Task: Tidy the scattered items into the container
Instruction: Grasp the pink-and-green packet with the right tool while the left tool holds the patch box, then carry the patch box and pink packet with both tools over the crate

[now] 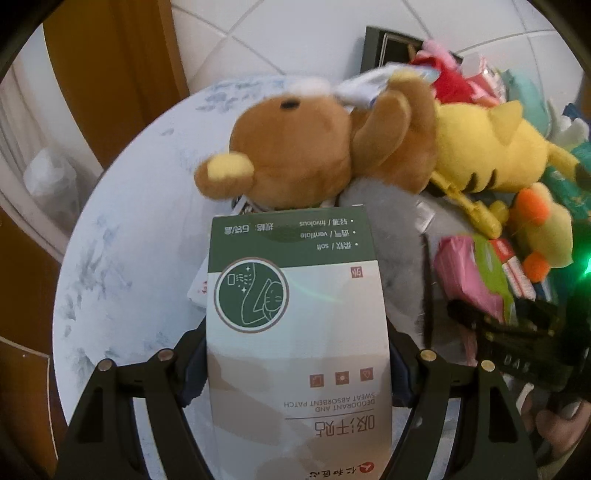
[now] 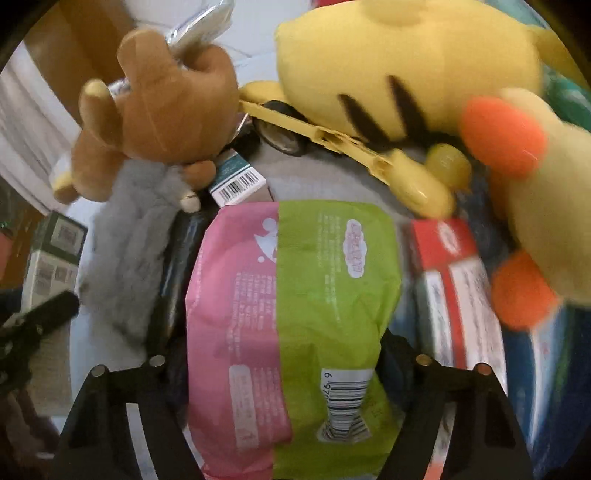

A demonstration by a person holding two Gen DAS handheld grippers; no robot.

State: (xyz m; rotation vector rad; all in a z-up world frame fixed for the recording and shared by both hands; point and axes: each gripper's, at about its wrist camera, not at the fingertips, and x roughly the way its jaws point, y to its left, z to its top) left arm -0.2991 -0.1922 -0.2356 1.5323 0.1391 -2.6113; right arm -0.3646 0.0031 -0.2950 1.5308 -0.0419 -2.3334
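Both grippers angled steeply down: left gripper point(image 1: 297, 354) clamping sweat-patch box point(image 1: 295, 295), right gripper point(image 2: 284, 354) pinching pink-green packet point(image 2: 295, 295)

A round pale table point(image 1: 122, 229) stands on white floor tiles point(image 1: 295, 33) beside brown wooden furniture point(image 1: 110, 74).

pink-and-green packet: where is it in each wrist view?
Left wrist: pink-and-green packet at right of centre, under the right gripper.
Right wrist: fills lower centre, between the right gripper's jaws.
Shared landmark: brown bear plush, upper left in the right view.
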